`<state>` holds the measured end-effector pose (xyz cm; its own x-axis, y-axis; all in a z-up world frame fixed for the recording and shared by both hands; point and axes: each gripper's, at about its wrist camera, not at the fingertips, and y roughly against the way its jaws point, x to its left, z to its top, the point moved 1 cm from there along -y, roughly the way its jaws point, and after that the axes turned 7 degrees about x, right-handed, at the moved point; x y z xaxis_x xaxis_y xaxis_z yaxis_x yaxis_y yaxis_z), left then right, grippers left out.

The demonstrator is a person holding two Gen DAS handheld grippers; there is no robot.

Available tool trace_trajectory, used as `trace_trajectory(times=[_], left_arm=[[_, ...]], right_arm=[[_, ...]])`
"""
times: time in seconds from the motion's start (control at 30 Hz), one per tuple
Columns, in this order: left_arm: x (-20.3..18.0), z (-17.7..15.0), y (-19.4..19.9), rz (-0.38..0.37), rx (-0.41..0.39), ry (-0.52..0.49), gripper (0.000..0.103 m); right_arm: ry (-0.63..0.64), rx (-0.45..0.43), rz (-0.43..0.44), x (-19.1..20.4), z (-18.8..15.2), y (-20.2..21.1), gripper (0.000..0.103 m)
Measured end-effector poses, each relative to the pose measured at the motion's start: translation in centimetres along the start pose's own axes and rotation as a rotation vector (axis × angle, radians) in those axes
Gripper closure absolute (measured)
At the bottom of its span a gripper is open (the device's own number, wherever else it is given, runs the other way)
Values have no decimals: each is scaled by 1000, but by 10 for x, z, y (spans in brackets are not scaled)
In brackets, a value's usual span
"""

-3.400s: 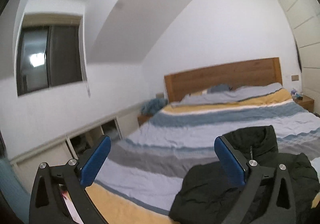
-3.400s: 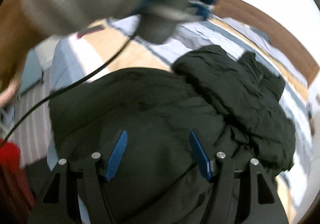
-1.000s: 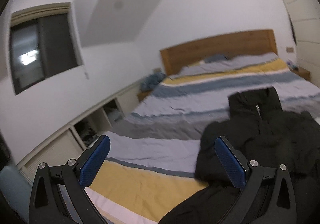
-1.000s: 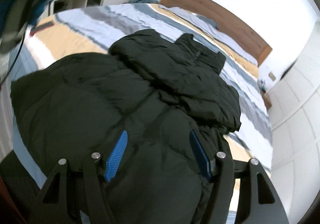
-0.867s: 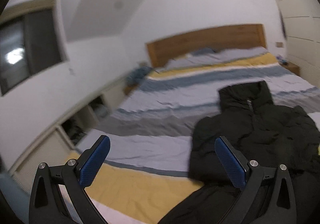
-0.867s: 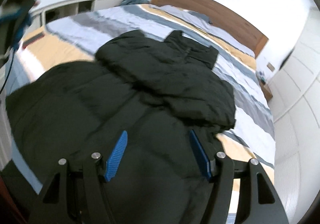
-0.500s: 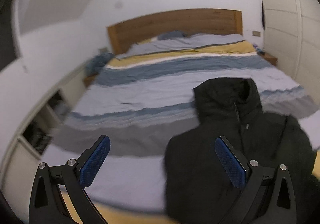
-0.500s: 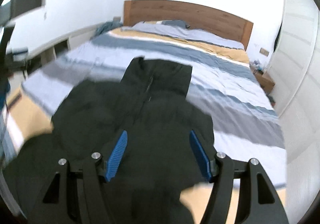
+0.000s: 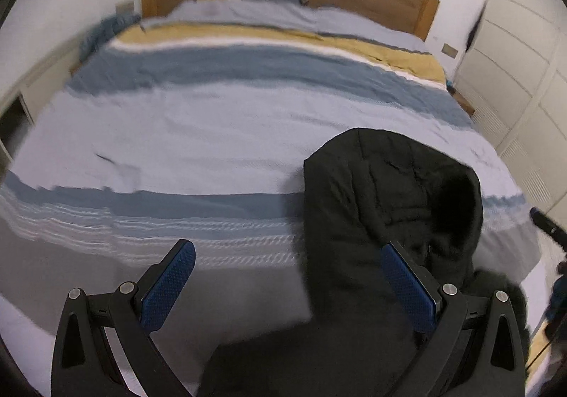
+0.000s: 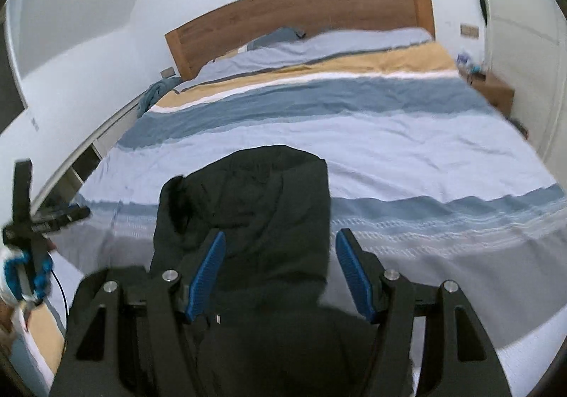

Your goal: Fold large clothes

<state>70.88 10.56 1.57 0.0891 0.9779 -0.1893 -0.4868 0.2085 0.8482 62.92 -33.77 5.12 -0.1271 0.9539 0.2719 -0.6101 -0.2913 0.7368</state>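
Both left gripper [image 9: 287,285] and right gripper [image 10: 280,273] wide open, empty, above the black jacket [image 10: 248,212] near the bed [image 9: 212,134] foot edge; likely to pinch bedcover with slippery padding.

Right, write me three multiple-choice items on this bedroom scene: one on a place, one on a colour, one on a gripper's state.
1. Where does the black padded hooded jacket lie?
A. on the striped bed cover
B. on the floor
C. hanging on the wooden headboard

2. What colour are the pads on the left gripper?
A. red
B. blue
C. white

3. How does the right gripper stand?
A. shut on the hood
B. shut, empty
C. open, above the hood

Answers: 1 A, the jacket is spread over the stripes; 2 B, both pads show blue; 3 C, its jaws stand apart with nothing pinched.
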Motion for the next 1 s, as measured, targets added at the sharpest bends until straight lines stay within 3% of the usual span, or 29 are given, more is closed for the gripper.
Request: trace_trajectory(times=[0.17, 0.43, 0.5, 0.53, 0.57, 0.63, 0.67, 0.77, 0.83, 1.0], left_arm=[[0, 28, -45, -83, 19, 90, 1], [-6, 53, -118, -95, 81, 176, 2], [-10, 55, -133, -93, 119, 190, 24], [-11, 55, -139, -101, 147, 197, 55], [-13, 55, -145, -106, 177, 203, 75], [-21, 53, -149, -84, 199, 182, 78], [-27, 52, -146, -74, 196, 153, 85], [-40, 48, -128, -60, 192, 78, 91], [-47, 44, -114, -59, 185, 40, 93], [-69, 23, -50, -80, 160, -54, 94]], right_arm=[[-83, 18, 46, -23, 35, -58, 34], [-173, 84, 73, -54, 62, -139, 33], [-170, 103, 88, -57, 65, -150, 33], [-167, 118, 94, -57, 66, -157, 33], [-169, 127, 94, -57, 68, -162, 34], [-179, 154, 107, -56, 70, -171, 40], [-178, 171, 110, -55, 72, -174, 59], [-153, 222, 89, -46, 76, -175, 85], [-101, 244, 75, -35, 78, -162, 91], [-57, 266, 80, -16, 76, -108, 92]])
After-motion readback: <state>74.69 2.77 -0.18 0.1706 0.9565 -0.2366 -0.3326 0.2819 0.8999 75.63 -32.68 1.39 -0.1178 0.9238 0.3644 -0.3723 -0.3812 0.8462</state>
